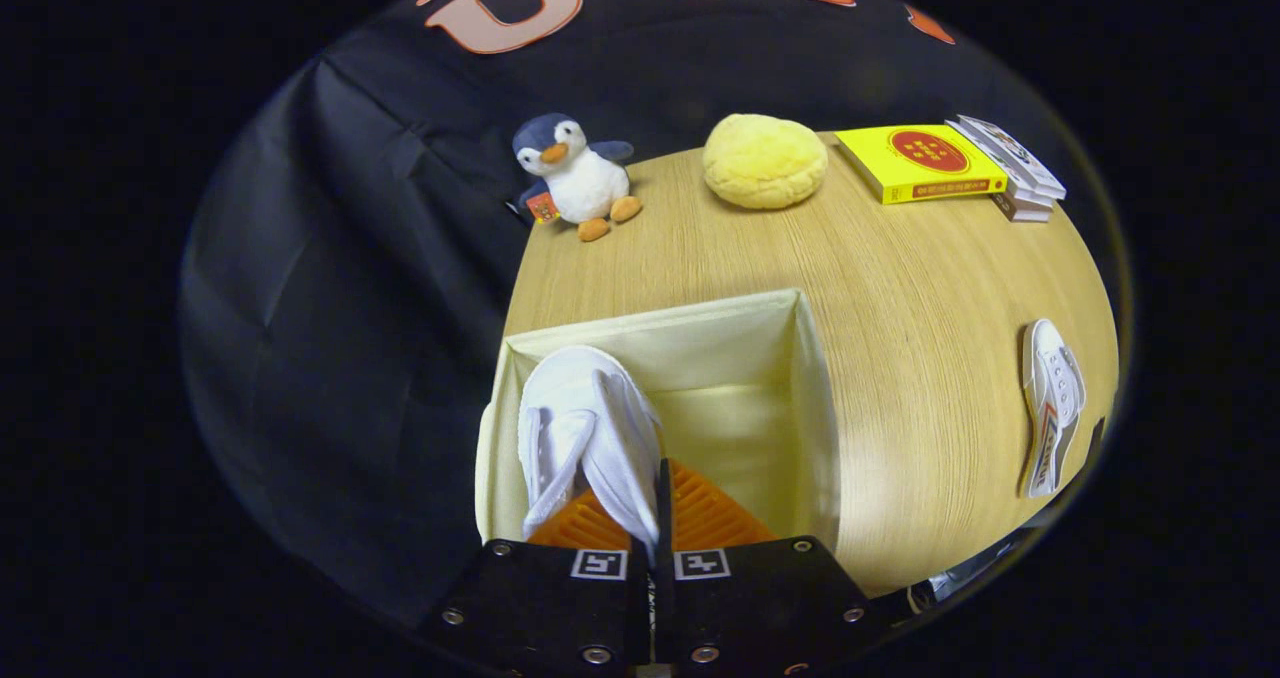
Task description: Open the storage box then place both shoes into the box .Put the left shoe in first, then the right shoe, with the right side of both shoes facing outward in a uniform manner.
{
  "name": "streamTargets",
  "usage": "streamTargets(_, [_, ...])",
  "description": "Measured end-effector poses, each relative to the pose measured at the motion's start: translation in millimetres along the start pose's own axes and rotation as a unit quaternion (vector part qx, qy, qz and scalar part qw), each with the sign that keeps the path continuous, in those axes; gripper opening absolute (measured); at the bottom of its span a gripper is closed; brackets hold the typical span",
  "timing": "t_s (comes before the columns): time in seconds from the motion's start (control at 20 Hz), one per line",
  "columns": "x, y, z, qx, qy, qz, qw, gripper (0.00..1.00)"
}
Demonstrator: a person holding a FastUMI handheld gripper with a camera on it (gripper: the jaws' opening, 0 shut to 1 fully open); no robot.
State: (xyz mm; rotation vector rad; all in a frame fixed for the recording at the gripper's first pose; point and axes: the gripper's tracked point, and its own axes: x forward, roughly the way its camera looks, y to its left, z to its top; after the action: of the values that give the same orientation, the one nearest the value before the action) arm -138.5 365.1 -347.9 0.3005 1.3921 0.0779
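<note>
A cream fabric storage box (760, 318) stands open on the wooden table, right below my gripper (655, 513). A white shoe (585, 428) hangs toe-forward over the box's left half, and both fingers press on its side wall, so the gripper is shut on it. A second white shoe (1050, 403) with a striped side lies on the table to the right of the box, well apart from it.
At the table's far edge sit a plush penguin (575, 173), a round yellow cushion (765, 158), and a yellow book (920, 161) next to a small stack of books (1015, 168). Black cloth hangs to the left of the table (900, 288).
</note>
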Motion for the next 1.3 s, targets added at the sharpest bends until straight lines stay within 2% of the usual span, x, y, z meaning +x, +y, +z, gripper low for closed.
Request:
streamTargets(0.3, [28,3,-25,0.074,0.043,-0.03,0.996,0.03])
streamTargets(0.35, [35,5,-30,0.07,0.053,-0.025,0.996,0.04])
streamTargets(0.4, [38,14,-35,0.066,0.065,-0.005,0.996,0.04])
streamTargets(0.5, [34,29,-47,0.07,0.096,0.046,0.992,0.14])
streamTargets(0.55, [27,39,-46,0.077,0.101,0.079,0.989,0.23])
streamTargets(0.6, [17,46,-41,0.076,0.101,0.106,0.986,0.27])
streamTargets(0.75, [-12,42,-26,0.04,0.08,0.145,0.985,0.37])
streamTargets(0.9, [-44,15,-9,0.003,0.04,0.166,0.985,0.49])
streamTargets(1.05, [-73,-24,7,-0.007,0.004,0.178,0.984,0.65])
streamTargets(1.1, [-81,-42,13,-0.007,-0.01,0.177,0.984,0.68])
streamTargets(1.2, [-93,-86,28,-0.009,-0.043,0.16,0.986,0.76])
streamTargets(1.3, [-95,-143,37,-0.013,-0.073,0.122,0.99,0.81])
